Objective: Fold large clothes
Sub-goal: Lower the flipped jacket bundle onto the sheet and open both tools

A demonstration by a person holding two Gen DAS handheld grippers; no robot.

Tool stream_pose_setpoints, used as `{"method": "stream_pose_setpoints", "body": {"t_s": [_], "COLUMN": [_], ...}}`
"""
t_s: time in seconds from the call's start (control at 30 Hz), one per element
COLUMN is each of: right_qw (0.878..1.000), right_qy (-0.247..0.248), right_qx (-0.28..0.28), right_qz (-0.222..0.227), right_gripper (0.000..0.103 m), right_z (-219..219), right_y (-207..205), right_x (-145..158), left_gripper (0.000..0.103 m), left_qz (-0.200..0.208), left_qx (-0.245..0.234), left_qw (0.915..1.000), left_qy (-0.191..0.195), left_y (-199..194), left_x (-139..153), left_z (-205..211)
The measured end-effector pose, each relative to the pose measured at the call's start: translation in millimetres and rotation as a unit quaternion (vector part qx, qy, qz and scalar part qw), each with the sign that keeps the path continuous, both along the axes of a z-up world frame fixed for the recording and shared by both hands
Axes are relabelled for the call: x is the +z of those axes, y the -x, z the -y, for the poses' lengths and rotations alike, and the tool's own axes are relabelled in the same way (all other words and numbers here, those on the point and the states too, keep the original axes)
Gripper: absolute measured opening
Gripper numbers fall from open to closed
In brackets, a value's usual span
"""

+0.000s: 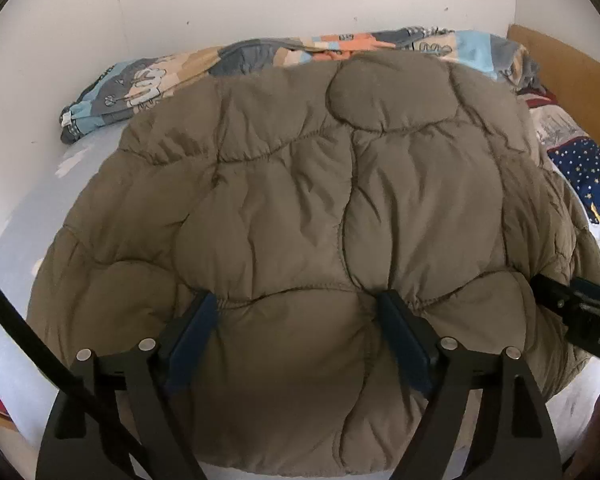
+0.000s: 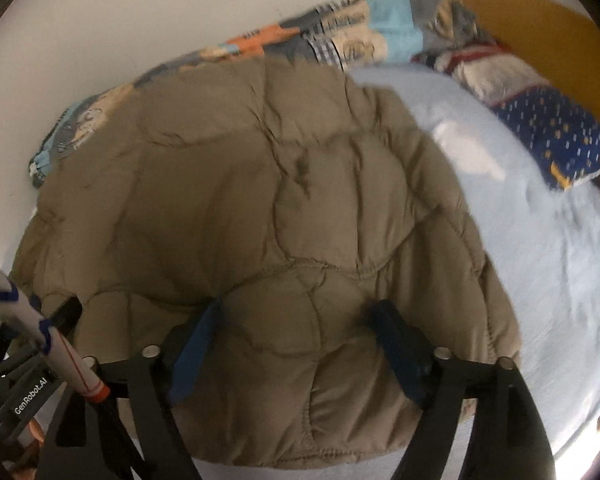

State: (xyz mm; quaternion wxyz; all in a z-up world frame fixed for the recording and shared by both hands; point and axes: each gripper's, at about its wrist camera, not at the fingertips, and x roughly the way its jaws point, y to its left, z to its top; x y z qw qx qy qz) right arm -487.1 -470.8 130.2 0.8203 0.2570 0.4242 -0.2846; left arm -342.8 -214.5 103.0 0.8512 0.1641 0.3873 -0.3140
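A puffy olive-brown quilted jacket (image 1: 300, 200) lies spread on a bed, filling most of both wrist views (image 2: 260, 200). My left gripper (image 1: 296, 300) hangs over its near part, jaws wide apart, blue pads (image 1: 196, 332) at either side of a padded bulge without pinching it. My right gripper (image 2: 298, 306) stands the same way over the jacket's near right part, jaws wide apart, nothing clamped. The right gripper's body (image 1: 580, 312) shows at the left wrist view's right edge. The left gripper's body (image 2: 24, 396) shows at the right wrist view's lower left.
A light blue sheet (image 2: 540, 260) covers the bed right of the jacket. A patchwork blanket (image 1: 260, 56) is bunched along the white wall behind. A navy starred pillow (image 2: 556, 140) and a wooden headboard (image 2: 540, 28) are at the far right.
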Motion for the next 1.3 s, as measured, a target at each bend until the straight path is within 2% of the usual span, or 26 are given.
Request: {"method": "stream_pose_setpoints", "body": {"t_s": [0.2,0.37,0.43,0.53,0.63,0.7,0.73,0.8,0.83,0.9,0.97,1.07,1.3], "right_qw": [1.000,1.000,0.999,0.998,0.998,0.999,0.999,0.999,0.999,0.998,0.997,0.998,0.999], "right_qy": [-0.001,-0.002,0.020,0.043,0.033,0.014,0.007,-0.010,-0.026,-0.055,-0.061,-0.056,-0.026], "right_qx": [0.002,-0.004,-0.012,-0.023,-0.040,-0.045,-0.045,-0.044,-0.042,-0.040,-0.038,-0.027,-0.028], "right_qz": [-0.018,0.014,0.029,0.027,0.020,0.018,0.017,0.007,-0.002,-0.007,-0.003,-0.002,0.028], "right_gripper": [0.088,0.088,0.088,0.088,0.088,0.088,0.088,0.088,0.088,0.089,0.090,0.090,0.090], "right_z": [1,-1,-2,-2,5,7,7,8,11,15,17,13,-15], "right_y": [-5,9,22,34,45,50,51,52,51,51,52,55,80], "right_x": [-9,9,22,30,27,21,18,9,0,-14,-16,-13,12], "left_gripper": [0.084,0.084,0.084,0.084,0.084,0.084,0.083,0.084,0.084,0.085,0.085,0.085,0.085], "left_qz": [-0.011,0.001,0.015,0.030,0.026,0.005,-0.019,-0.064,-0.068,-0.056,-0.049,-0.052,-0.019], "left_qx": [-0.001,0.010,0.023,0.066,0.112,0.143,0.157,0.162,0.164,0.161,0.157,0.157,0.147], "left_qw": [0.9998,0.9988,0.9978,0.9949,0.9909,0.9881,0.9864,0.9838,0.9832,0.9848,0.9858,0.9855,0.9879], "left_qy": [0.015,0.047,0.060,0.070,0.070,0.057,0.046,0.043,0.044,0.036,0.031,0.039,0.048], "left_y": [0,6,7,-2,-16,-29,-37,-47,-49,-46,-43,-40,-23], "left_x": [0,18,27,38,38,28,19,3,1,2,2,6,27], "left_z": [-7,-22,-34,-55,-72,-81,-84,-85,-85,-82,-80,-83,-100]}}
